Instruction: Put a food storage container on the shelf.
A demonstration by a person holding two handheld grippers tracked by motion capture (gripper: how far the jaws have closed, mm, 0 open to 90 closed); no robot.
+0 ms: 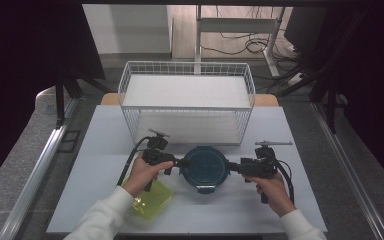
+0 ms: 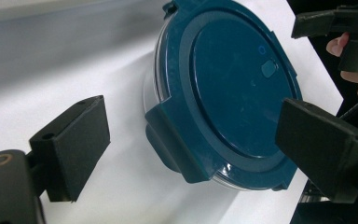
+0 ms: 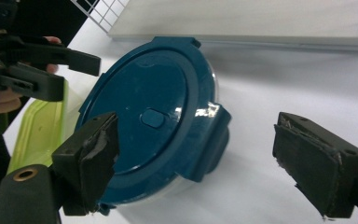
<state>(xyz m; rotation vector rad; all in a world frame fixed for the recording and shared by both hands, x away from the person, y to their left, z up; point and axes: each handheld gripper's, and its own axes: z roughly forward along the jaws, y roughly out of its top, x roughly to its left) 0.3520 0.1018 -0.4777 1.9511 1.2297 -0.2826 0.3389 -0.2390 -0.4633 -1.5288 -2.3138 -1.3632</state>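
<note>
Desk space is shared by a white wire basket at the back, a round blue-lidded container at centre and a yellow-green lid by the left forearm. The container is flanked by the left gripper and right gripper, fingers spread wide, nothing held. Its side latches could be missed or clipped on closing, and the container could be pushed across the smooth surface.

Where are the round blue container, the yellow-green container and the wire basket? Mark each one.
Round blue container (image 1: pixel 204 165), high view, middle of its lid.
Yellow-green container (image 1: pixel 152 202), high view, its near corner.
Wire basket (image 1: pixel 187 107), high view, its front rim.
</note>
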